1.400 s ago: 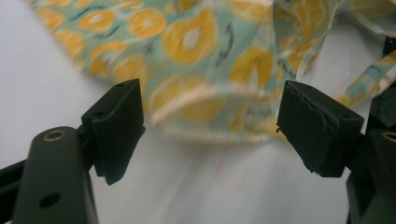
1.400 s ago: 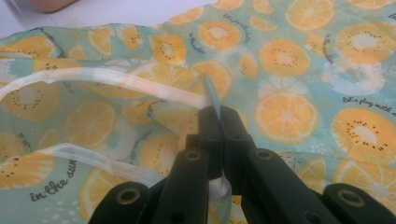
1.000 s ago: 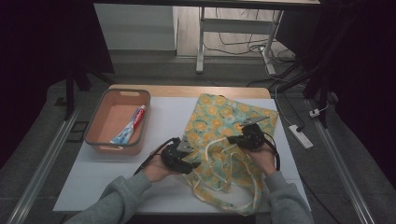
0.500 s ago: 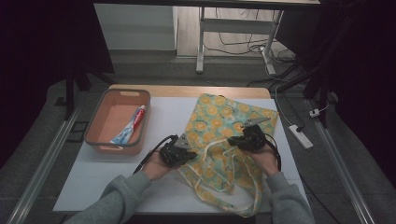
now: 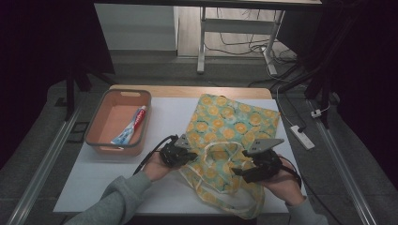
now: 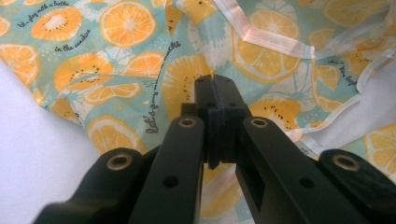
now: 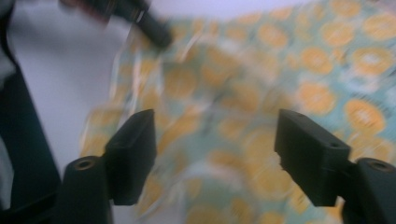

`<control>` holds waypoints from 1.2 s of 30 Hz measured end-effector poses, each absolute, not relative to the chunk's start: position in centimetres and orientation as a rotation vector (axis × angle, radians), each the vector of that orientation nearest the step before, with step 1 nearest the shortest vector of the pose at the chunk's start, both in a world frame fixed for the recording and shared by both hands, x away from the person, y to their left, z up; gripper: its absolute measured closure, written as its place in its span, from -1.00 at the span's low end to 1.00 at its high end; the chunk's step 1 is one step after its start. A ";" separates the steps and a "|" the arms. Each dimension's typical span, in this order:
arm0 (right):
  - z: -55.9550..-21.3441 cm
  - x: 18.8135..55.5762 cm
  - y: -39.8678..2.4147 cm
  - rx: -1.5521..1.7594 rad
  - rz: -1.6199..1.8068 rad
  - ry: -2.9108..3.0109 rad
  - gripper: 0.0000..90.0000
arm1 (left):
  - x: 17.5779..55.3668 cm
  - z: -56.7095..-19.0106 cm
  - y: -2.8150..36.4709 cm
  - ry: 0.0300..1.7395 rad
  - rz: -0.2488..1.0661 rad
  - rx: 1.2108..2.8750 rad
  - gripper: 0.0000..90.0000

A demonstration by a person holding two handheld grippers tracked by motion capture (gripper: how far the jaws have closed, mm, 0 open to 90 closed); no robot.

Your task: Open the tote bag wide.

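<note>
Two grippers work a fruit-print bag [image 5: 230,126] on the white table [image 5: 108,183] — one pinched together, one spread wide

Left gripper [image 6: 215,93] has its jaws pressed together at the bag's edge; whether cloth is caught between them is hidden. Right gripper [image 7: 215,135] has just been opening, its jaws now wide with nothing between them — its view is blurred. Bag lies flat right of the tray [image 5: 101,140], long axis running away from the person, handles nearest
</note>
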State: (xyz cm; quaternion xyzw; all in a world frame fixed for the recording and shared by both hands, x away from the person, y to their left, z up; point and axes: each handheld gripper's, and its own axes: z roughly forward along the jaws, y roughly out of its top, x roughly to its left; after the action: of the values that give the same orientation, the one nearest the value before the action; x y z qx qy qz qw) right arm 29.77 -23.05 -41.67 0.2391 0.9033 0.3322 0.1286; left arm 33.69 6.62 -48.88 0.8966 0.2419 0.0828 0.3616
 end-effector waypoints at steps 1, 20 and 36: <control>-41.7 29.8 -23.0 0.695 0.966 2.626 -0.39 | 33.7 -48.9 6.6 0.623 0.208 2.308 0.99; -40.9 35.2 -24.9 0.826 1.185 2.319 0.99 | 34.4 -47.7 8.5 0.693 0.196 2.182 0.99; -49.1 43.0 -28.6 1.226 0.871 2.351 0.99 | 36.7 -48.8 8.3 0.788 0.194 2.147 0.98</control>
State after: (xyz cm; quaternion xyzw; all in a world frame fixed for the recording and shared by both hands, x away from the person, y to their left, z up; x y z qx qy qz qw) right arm 43.05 -28.58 -49.10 0.4326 0.8294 0.3073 0.1745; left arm 36.70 8.27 -48.79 0.8529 0.3130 0.0770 0.4108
